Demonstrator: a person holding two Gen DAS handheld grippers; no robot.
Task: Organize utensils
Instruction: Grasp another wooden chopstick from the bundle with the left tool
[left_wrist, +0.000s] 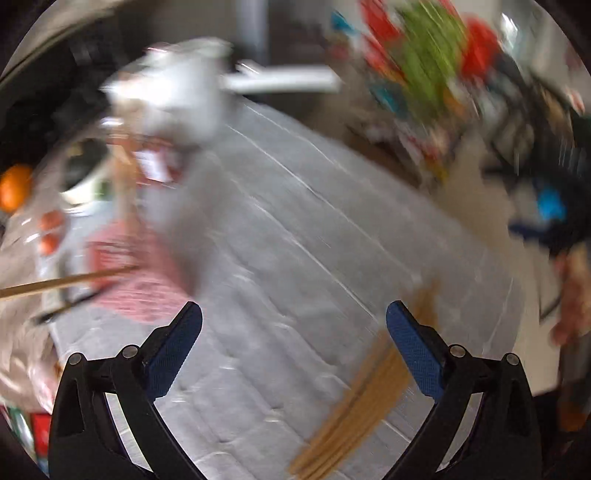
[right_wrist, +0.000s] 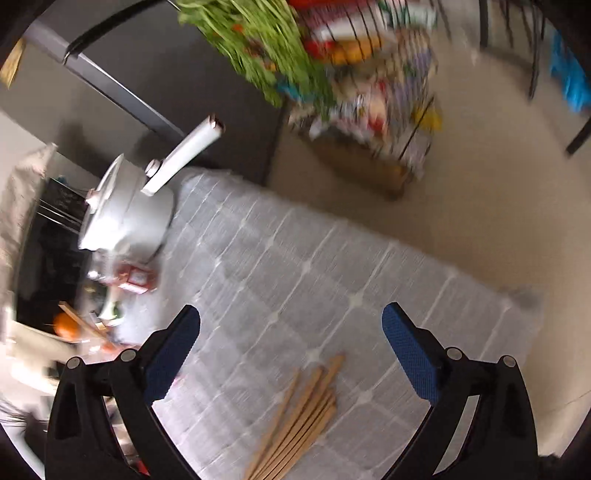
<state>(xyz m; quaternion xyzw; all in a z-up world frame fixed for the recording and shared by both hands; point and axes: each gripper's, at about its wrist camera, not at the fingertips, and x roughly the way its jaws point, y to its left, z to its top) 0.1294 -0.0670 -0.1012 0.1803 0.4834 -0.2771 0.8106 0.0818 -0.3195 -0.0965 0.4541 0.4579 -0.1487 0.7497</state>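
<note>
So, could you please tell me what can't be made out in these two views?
- Left wrist: the bundle of light wooden chopsticks is smeared by motion blur; no count possible.
- Right wrist: their near ends are cut off by the bottom edge.
- Both: the colourful wire rack's contents are blurred.
- Right wrist: the white lidded saucepan's contents are hidden.

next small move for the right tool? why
Probably lower the right tool onto the wooden chopsticks. They lie in a loose bundle on the grey quilted mat just below its open jaws, and neither it nor the left tool holds anything.
</note>
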